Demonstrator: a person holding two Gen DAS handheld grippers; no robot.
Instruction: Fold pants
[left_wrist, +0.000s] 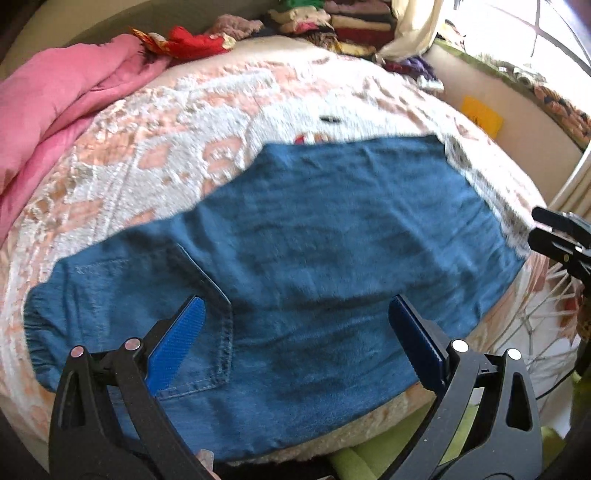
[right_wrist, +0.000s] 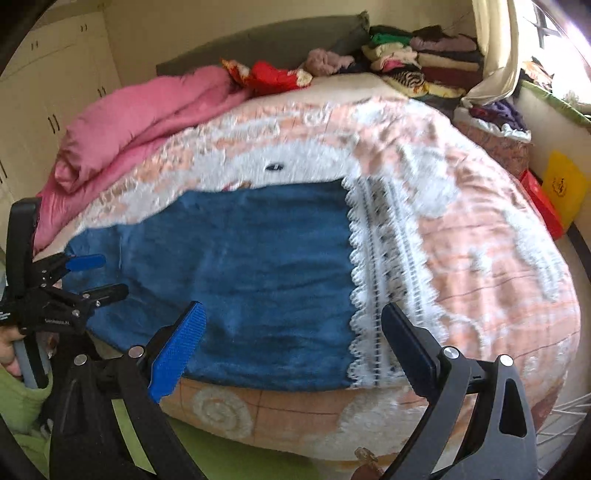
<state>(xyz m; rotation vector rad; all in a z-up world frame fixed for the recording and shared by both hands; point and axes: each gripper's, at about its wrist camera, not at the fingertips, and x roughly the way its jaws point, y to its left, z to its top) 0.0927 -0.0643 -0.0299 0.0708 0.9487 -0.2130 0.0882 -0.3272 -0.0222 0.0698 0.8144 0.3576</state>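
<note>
A bedroom: a bed covered with a peach-and-white patterned bedspread (right_wrist: 480, 236) fills both views, with cream wardrobe doors (right_wrist: 55, 92) along the far left wall and a bright window (left_wrist: 535, 29) on the right.

The blue pants (left_wrist: 295, 251) lie flat on the bedspread near its front edge, spread sideways as one broad panel. In the left wrist view the elastic waist sits at the left end and a stitched back pocket (left_wrist: 207, 332) shows just in front of the left gripper. In the right wrist view the right-hand end of the pants borders a strip of white lace trim (right_wrist: 373, 280).

The left gripper (left_wrist: 295, 310) hovers over the near part of the pants with its blue-padded fingers (left_wrist: 177, 343) spread wide and nothing between them. The right gripper (right_wrist: 291, 317) is likewise wide open and empty, one finger over the denim and the other over the lace. Each gripper appears at the edge of the other's view; the left one is held by a hand (right_wrist: 11, 350).

Farther back, a rolled pink quilt (right_wrist: 140, 122) lies along the left of the bed, a red cloth (right_wrist: 273, 75) beside it, and stacks of folded clothes (right_wrist: 424, 59) near the window. A yellow bag (right_wrist: 561, 188) stands on the floor to the right.
</note>
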